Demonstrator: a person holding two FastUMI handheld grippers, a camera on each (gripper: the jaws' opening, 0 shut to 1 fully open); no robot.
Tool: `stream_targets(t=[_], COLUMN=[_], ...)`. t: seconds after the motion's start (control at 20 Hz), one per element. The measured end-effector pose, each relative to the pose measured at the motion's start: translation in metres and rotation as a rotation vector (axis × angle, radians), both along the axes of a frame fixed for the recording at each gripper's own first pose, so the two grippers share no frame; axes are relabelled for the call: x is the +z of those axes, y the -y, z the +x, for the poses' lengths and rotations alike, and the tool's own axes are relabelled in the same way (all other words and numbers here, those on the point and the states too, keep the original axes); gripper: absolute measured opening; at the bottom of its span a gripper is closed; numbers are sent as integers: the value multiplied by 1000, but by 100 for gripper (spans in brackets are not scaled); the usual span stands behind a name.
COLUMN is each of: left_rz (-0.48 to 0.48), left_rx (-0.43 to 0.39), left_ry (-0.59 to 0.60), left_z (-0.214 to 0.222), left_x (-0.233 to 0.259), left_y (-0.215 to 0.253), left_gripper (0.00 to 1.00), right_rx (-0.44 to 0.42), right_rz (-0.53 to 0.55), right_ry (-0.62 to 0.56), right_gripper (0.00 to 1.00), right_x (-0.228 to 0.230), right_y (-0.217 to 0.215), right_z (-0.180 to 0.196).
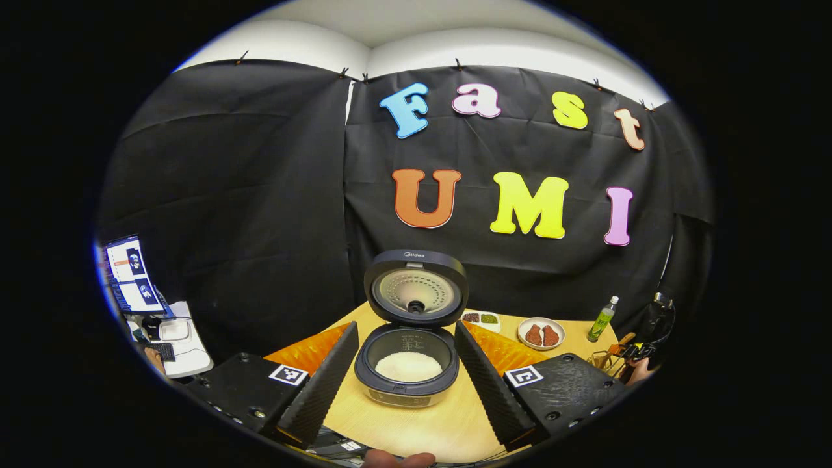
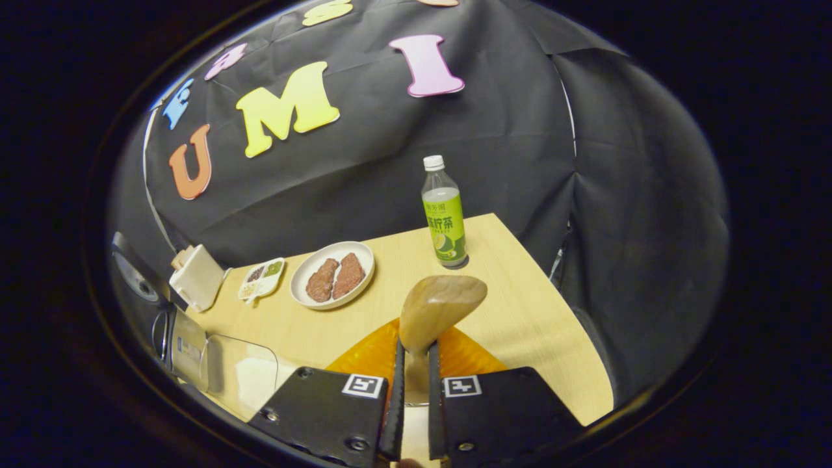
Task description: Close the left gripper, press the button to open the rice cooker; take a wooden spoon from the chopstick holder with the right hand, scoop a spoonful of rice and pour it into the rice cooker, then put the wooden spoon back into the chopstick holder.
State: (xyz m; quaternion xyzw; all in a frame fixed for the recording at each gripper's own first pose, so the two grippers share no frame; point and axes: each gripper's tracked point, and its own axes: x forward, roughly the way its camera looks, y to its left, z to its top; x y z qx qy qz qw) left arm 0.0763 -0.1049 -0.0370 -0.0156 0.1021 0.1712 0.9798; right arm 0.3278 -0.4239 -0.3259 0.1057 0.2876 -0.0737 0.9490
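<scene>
At the bottom centre of the right gripper view my right gripper (image 2: 412, 364) is clamped on the wooden spoon (image 2: 437, 311), both fingers pressing its neck, the bowl standing up just above them. The bowl looks empty, so I judge the scoop is next. I should keep the squeeze firm so the spoon cannot twist, and bring the bowl down level toward the clear rice container (image 2: 237, 380) at lower left. Beyond, mid-frame, sit the plate of meat (image 2: 333, 274) and the green bottle (image 2: 444, 218). In the left gripper view my left gripper (image 1: 406, 380) stands with fingers wide apart, flanking the rice cooker (image 1: 408, 364), lid raised, rice inside.
</scene>
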Motion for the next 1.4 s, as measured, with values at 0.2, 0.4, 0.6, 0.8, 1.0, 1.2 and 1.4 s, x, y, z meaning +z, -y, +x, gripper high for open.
stream_targets(t=[0.2, 0.4, 0.6, 0.8, 1.0, 1.2, 1.4], left_rz=[-4, 41, 54, 77, -1, -46, -88], left_rx=[-25, -72, -101, -92, -111, -146, -162], left_ry=[26, 57, 111, 136, 100, -41, -86], left_z=[9, 25, 45, 76, 118, 172, 217], left_x=[7, 20, 45, 67, 74, 45, 42], left_y=[0, -4, -11, -29, -47, -65, -76], left_gripper=[95, 95, 95, 95, 94, 95, 95], right_rx=[-23, -44, -35, 5, 47, 120, 136], right_rz=[-93, -153, -209, -224, -213, -167, -130], right_ry=[59, 122, 202, 280, 372, 380, 358], right_gripper=[61, 79, 92, 99, 100, 100, 100], right_x=[28, 69, 118, 164, 207, 211, 197], right_y=[15, 25, 18, -12, -49, -95, -129], right_z=[-6, -12, -26, -44, -69, -98, -132])
